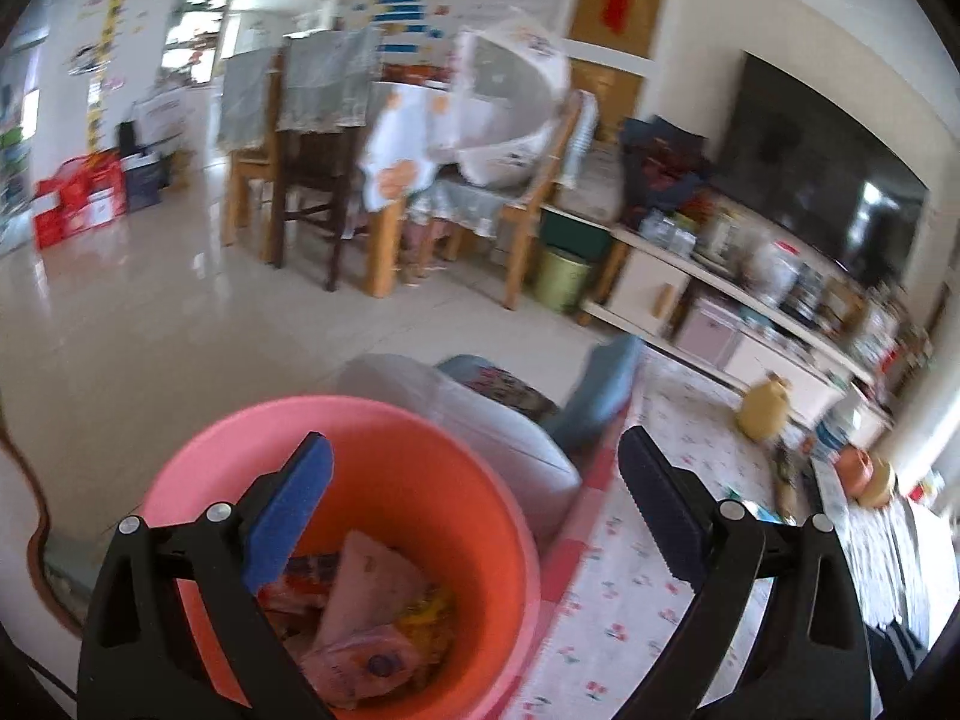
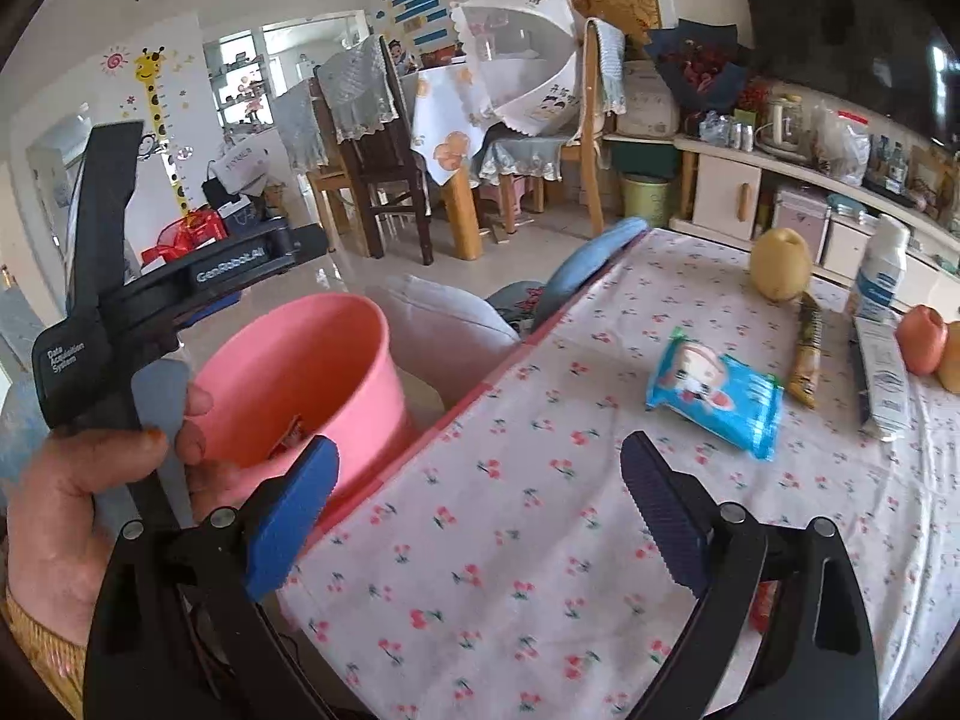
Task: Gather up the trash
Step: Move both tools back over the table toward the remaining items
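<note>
A pink bin (image 1: 384, 438) stands beside the table and holds several wrappers (image 1: 366, 618). My left gripper (image 1: 474, 480) is open and empty, right above the bin's mouth. In the right wrist view the bin (image 2: 300, 372) is at the left, and the left gripper's body shows in the person's hand above it. My right gripper (image 2: 480, 480) is open and empty over the cherry-print tablecloth (image 2: 510, 570). A blue snack packet (image 2: 714, 390) lies on the cloth ahead to the right. A brown wrapper (image 2: 807, 348) and a white carton (image 2: 882, 378) lie beyond it.
A yellow pear (image 2: 777, 264), a white bottle (image 2: 879, 276) and orange fruit (image 2: 924, 339) stand at the table's far right. A grey cushion (image 2: 444, 324) and a blue cushion (image 2: 594, 264) lie by the table edge. Chairs and a dining table (image 2: 456, 120) stand behind.
</note>
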Demonstrator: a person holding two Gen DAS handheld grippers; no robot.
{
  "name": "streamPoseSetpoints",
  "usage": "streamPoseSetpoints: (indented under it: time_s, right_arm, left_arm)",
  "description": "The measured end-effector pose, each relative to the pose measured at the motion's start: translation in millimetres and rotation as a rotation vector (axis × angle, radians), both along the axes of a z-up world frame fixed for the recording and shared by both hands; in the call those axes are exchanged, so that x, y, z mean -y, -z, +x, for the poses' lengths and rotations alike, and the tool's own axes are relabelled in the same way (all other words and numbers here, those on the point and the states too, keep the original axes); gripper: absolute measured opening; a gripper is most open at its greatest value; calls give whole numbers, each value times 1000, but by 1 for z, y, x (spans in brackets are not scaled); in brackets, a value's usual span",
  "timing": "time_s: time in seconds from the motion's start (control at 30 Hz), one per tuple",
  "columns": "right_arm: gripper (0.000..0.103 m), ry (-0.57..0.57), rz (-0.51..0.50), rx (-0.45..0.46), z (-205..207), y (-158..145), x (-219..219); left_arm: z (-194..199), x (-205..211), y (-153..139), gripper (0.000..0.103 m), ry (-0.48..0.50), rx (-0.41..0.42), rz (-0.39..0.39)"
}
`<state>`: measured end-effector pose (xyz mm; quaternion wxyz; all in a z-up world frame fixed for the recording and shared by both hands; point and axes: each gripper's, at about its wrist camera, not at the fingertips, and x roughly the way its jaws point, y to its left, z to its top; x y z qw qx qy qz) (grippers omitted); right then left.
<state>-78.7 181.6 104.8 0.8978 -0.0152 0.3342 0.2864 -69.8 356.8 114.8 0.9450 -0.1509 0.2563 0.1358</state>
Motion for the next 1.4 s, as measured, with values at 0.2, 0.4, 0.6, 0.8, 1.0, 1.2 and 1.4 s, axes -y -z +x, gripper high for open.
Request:
streamPoseSetpoints:
  time_s: [0.2, 0.4, 0.6, 0.8, 1.0, 1.2, 1.4]
  right_arm:
    - [96, 23, -4, 63, -19, -5, 32]
    - [98, 88, -23, 99, -31, -7, 68]
    - [98, 198, -10, 61, -31, -3, 112]
    - [98, 347, 92, 72, -37, -8, 167]
    - [98, 417, 124, 41, -37, 2, 211]
    - [98, 503, 236, -40, -32, 18, 264]
    - [98, 603, 283, -67, -32, 22, 313]
  left_arm:
    - [13, 39, 3, 96, 107, -46, 26]
    - [16, 68, 2, 96, 113, -66, 86]
    - [19, 87, 5, 96, 142, -67, 84]
    - [18, 120, 12, 92, 189, -72, 175]
    - [12, 159, 20, 91, 279, -80, 274]
    - [2, 197, 28, 91, 365, -105, 320]
    - [-6, 224, 33, 91, 435, -116, 316]
